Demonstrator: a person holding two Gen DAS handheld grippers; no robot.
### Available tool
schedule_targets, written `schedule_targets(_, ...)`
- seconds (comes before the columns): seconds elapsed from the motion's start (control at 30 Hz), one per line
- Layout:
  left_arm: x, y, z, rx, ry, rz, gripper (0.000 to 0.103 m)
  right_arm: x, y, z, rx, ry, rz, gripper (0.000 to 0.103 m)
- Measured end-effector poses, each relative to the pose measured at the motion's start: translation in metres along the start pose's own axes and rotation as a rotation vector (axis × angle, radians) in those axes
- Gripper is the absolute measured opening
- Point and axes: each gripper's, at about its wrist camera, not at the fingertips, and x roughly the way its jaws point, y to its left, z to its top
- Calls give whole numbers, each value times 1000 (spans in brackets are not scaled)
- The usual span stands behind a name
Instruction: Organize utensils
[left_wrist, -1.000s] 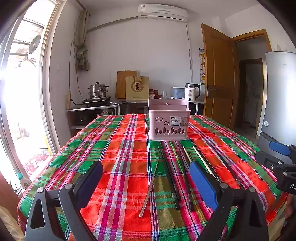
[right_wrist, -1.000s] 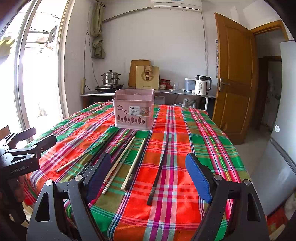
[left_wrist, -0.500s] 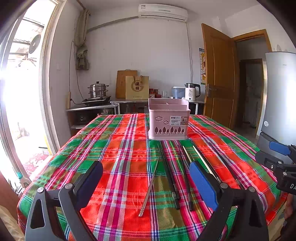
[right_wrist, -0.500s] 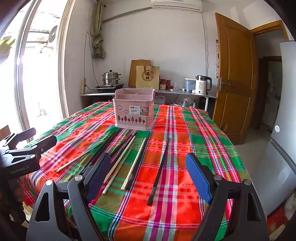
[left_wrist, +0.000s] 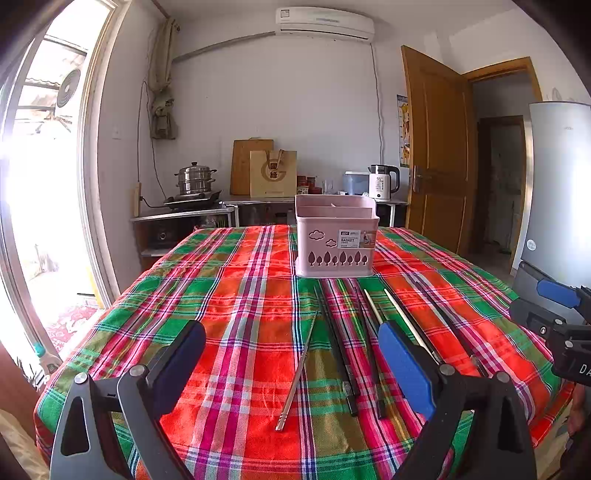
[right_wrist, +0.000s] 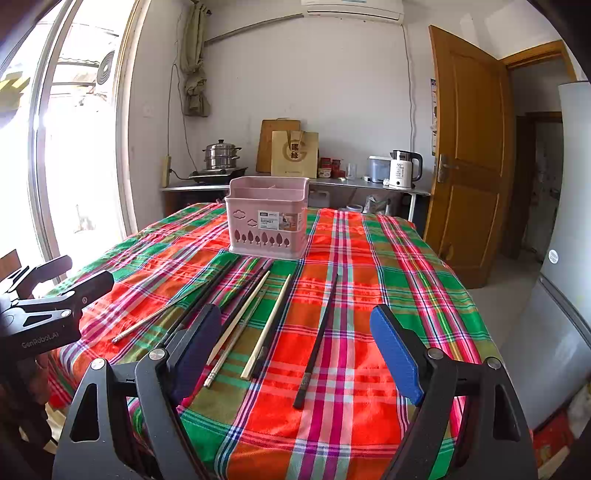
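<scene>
A tabletop (left_wrist: 258, 295) covered with a red, green and white plaid cloth fills the middle of a small kitchen-like room. Near its far end stands a pink utensil basket (left_wrist: 336, 242), upright, with tree-shaped cut-outs along its lower wall and dividers showing inside. In front of the basket the chopsticks lie flat on the cloth, roughly lengthwise toward the cameras: a metal chopstick (left_wrist: 299, 369) on the left side of the group, dark chopsticks (left_wrist: 338, 350) beside it, 2 pale wooden chopsticks (right_wrist: 255, 321) further over, and 1 black chopstick (right_wrist: 317, 339) lying apart on the right. The left hand-held gripper (left_wrist: 291, 365) hangs above the near edge with its jaws wide apart and nothing between them; the right hand-held gripper (right_wrist: 295, 358) is likewise spread wide and empty, above the near end of the chopsticks. Behind the tabletop, a steel counter (right_wrist: 332, 182) along the white wall carries a steamer pot (right_wrist: 221, 155), a wooden cutting board (right_wrist: 275, 136), a paper bag (right_wrist: 294, 155) and a white kettle (right_wrist: 402, 168). An air conditioner (left_wrist: 325, 24) is mounted high on the wall, a brown wooden door (right_wrist: 465, 155) stands open at right, a grey fridge (left_wrist: 557, 184) stands beside it, and bright daylight comes through a large window (left_wrist: 40, 184) at left.
</scene>
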Motion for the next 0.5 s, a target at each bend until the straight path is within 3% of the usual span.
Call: schedule_targets(0.5, 13, 0, 1, 1, 32, -3, 95, 11, 1, 0, -4, 18, 2, 83)
